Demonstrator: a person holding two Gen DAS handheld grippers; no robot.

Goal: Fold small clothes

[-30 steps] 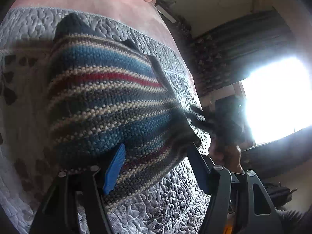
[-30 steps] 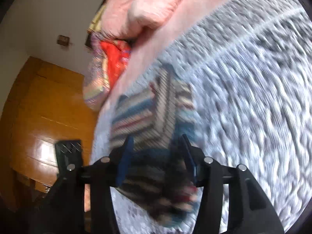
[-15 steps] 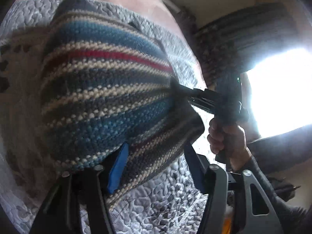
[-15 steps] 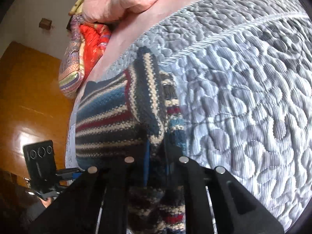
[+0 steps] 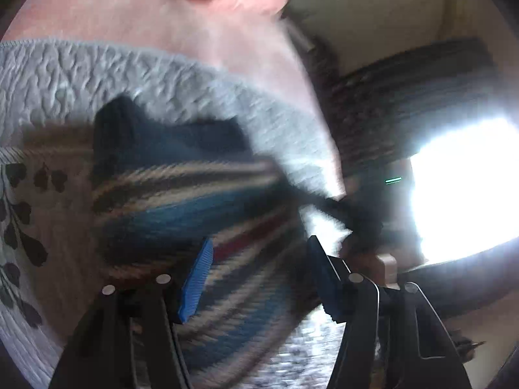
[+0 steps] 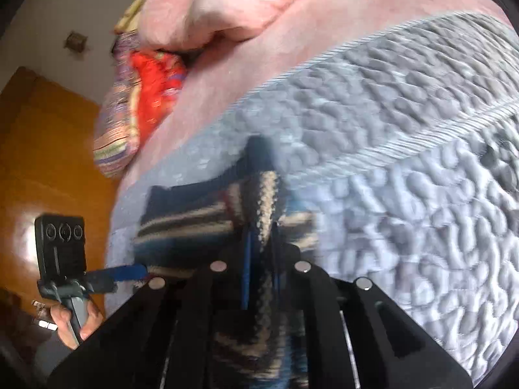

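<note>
two grippers: both at the striped knit garment (image 5: 194, 201), which lies on the grey quilted cover (image 6: 405, 162) of a bed.
right gripper (image 6: 261, 243): jaws drawn nearly together, pinching a raised fold of the knit between the blue pads; cloth also runs down betw. the arms toward the lens. judged reason: holds one edge/sleeve up so it can be carried over the body of the garment.
left gripper (image 5: 258, 275): jaws spread wide, blue pads well apart, nothing clamped; garment's near edge lies betw./under them. judged reason: placed to steady the near edge or take a new grip; which one, cannot tell.
garment pos.: flat for the most part, dark blue collar end pointing away from the left cam, one part lifted at the right gripper. frames blurred, so exact fold line unclear.
step in hand: judged mid-fold, not finished.
beside garment: beige cloth w/ dark leaf print (image 5: 29, 210) on left of left view, just beside the knit.
further: pink sheet (image 5: 162, 22) beyond quilt edge; pink bundle (image 6: 227, 6) on it; red/multicolour fabric pile (image 6: 142, 97) at far side.
far: wooden door (image 6: 42, 162); bright window (image 5: 464, 188).
obstructions: none on the quilt beyond the garment; leaf-print cloth is the only near item that could catch.
</note>
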